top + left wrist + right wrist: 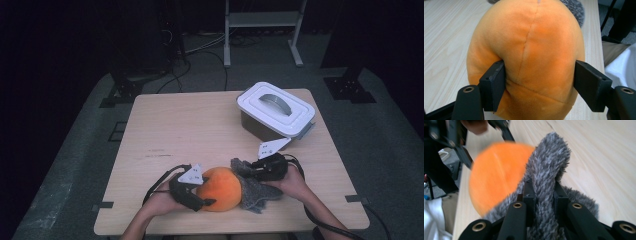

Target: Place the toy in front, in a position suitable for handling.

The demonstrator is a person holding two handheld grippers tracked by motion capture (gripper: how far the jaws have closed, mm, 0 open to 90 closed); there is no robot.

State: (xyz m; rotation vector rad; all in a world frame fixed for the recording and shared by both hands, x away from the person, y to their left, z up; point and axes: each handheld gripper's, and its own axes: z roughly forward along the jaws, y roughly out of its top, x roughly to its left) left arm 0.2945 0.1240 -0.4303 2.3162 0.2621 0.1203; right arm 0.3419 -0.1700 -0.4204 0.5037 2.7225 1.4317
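Note:
A plush toy lies near the front edge of the wooden table (190, 125). Its round body is orange (220, 187) and a grey furry part (256, 189) sticks out on its right. My left gripper (202, 194) comes in from the left and is shut on the orange body (531, 45). Both pads (495, 80) dent the plush. From the right, my right gripper (250, 170) is shut on a tuft of the grey fur (549, 162), pinched between its jaws (543, 192). The orange body (496, 175) sits just beyond the tuft.
A white lidded box (276, 110) with a grey handle stands at the table's back right. Beyond the table are cables on the floor and a white metal frame (262, 30). The person's forearms come over the front edge.

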